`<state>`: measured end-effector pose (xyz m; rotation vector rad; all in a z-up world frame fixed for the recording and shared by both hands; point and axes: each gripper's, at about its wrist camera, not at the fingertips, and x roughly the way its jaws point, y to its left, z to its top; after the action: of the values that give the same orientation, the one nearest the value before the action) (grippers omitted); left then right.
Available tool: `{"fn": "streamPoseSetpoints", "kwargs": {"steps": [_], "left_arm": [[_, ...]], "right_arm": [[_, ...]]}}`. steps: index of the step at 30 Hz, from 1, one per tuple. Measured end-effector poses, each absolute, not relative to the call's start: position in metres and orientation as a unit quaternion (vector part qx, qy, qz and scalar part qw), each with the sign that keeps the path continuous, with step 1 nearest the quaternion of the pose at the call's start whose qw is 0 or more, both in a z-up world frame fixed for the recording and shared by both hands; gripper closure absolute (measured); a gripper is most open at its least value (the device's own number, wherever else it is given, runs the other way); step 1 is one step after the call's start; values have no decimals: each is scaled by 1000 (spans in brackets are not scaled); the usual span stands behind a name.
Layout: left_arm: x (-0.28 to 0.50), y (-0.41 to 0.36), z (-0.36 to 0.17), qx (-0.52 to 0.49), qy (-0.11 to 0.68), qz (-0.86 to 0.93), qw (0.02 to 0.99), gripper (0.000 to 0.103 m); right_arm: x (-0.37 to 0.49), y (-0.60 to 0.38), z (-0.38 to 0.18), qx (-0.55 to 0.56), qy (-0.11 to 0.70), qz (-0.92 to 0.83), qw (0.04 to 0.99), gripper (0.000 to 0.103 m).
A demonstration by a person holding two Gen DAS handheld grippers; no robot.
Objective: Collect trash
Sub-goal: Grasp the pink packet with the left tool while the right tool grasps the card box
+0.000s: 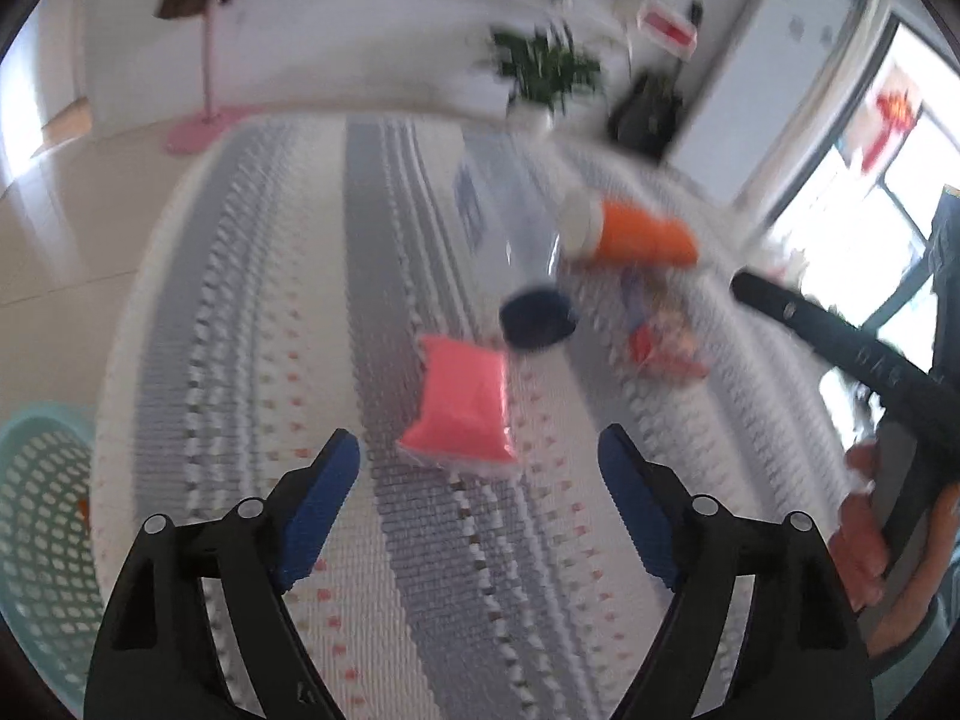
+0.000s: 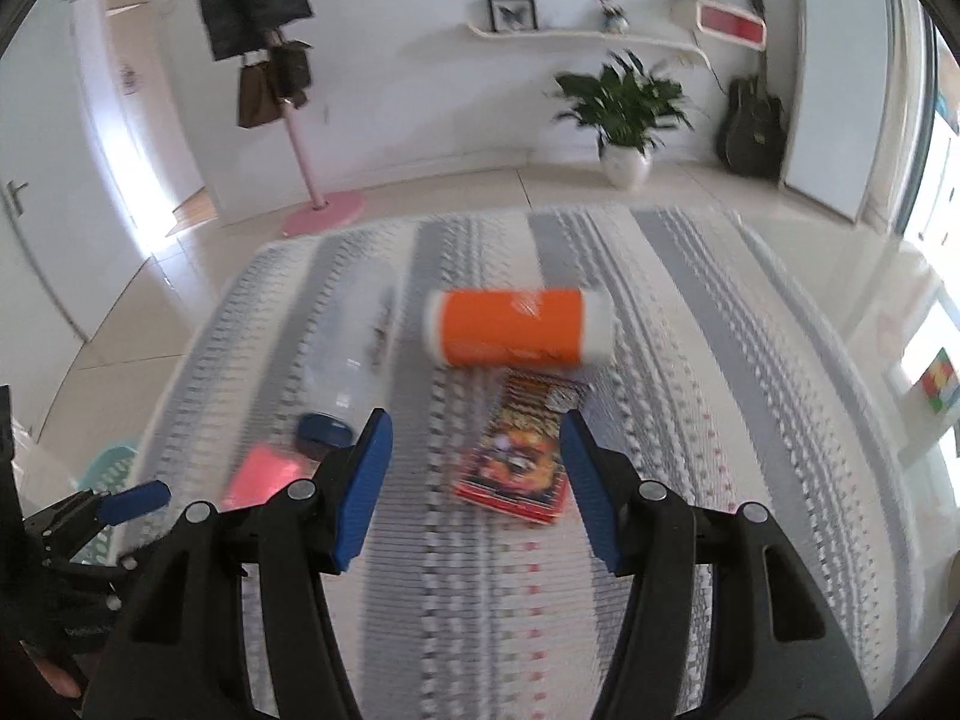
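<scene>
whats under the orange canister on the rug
The orange canister lies on its side on the striped rug. A colourful snack wrapper runs up to its near edge; whether the wrapper's far end tucks underneath is hidden and blurred.

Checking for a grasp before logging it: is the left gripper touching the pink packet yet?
Apart. The left wrist view shows the left gripper open, its blue pads either side of bare rug, with the pink packet lying just beyond the fingertips.

Both wrist views look down, sharing the striped rug [image 1: 372, 276] and its litter.
</scene>
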<state>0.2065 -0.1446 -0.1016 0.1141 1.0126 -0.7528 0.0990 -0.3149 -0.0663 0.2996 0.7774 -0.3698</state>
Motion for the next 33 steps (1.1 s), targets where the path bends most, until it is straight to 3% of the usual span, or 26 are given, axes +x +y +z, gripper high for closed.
{"fn": "streamPoseSetpoints", "kwargs": {"steps": [2, 4, 7, 12, 17, 20, 23, 24, 33], "left_arm": [[213, -149, -113, 61, 476, -339, 809, 24], [219, -151, -121, 50, 478, -338, 809, 24], [223, -155, -128, 47, 471, -326, 818, 26], [221, -173, -131, 80, 459, -323, 824, 27], [220, -181, -133, 88, 454, -324, 826, 37], [216, -183, -134, 100, 448, -315, 831, 46], [217, -183, -133, 113, 444, -302, 836, 61], [217, -183, -133, 114, 444, -298, 838, 65], [215, -158, -110, 79, 434, -295, 848, 67]], "right_arm": [[105, -323, -82, 151, 385, -184, 892, 48], [110, -329, -95, 158, 390, -188, 887, 39], [117, -334, -109, 163, 389, -204, 883, 32], [131, -344, -132, 180, 395, -220, 873, 32], [137, -341, -138, 167, 403, -231, 870, 32], [143, -336, -142, 154, 419, -233, 864, 32], [149, -326, -145, 131, 426, -231, 865, 33], [150, -322, -145, 123, 428, -231, 865, 37], [142, -318, -137, 116, 403, -221, 880, 45]]}}
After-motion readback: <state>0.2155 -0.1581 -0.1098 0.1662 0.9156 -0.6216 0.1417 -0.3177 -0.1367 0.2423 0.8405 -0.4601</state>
